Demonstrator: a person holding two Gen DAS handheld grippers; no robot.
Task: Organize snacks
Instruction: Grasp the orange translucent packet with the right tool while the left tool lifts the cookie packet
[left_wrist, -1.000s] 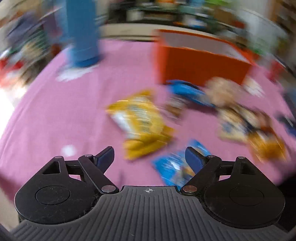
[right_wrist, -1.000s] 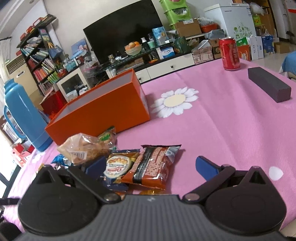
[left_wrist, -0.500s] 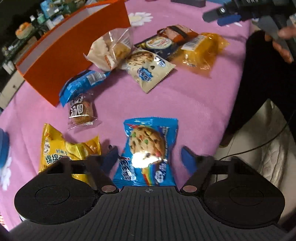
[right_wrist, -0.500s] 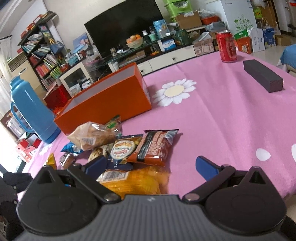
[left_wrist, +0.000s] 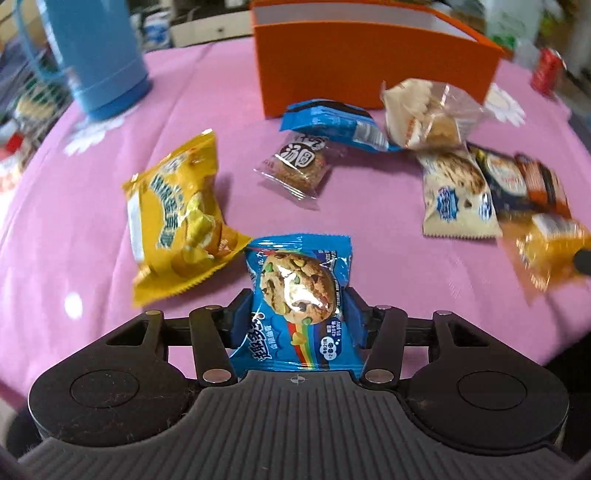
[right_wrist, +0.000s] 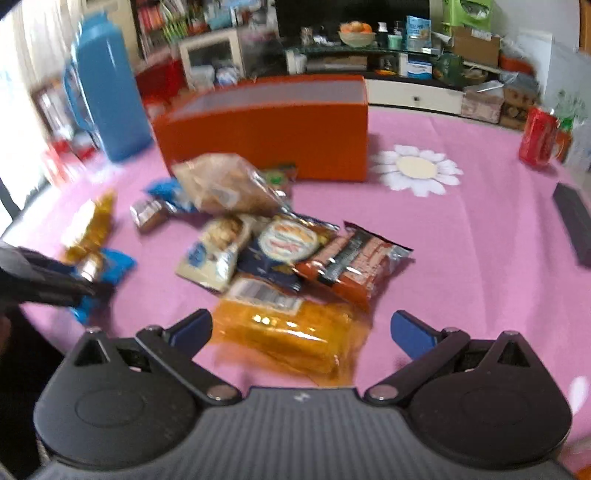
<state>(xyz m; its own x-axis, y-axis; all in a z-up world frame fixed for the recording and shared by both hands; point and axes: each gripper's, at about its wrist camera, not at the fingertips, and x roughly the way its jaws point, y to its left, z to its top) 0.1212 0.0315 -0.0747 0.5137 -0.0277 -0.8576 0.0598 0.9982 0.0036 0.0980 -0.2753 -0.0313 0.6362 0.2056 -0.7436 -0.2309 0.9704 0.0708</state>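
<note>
One blue cookie packet (left_wrist: 295, 295), straddled by spread fingers half a second earlier, is now clenched in the left claw (left_wrist: 295, 314), near the worktop (left_wrist: 92, 221) edge; the far orange box (left_wrist: 369, 70) is judged its destination. The right claw (right_wrist: 301, 328) is held released over the orange packet (right_wrist: 291, 332).

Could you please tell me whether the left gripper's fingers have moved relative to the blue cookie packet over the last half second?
Yes. The left gripper has closed inward: its fingers, which flanked the blue cookie packet with gaps, now press both sides.
</note>
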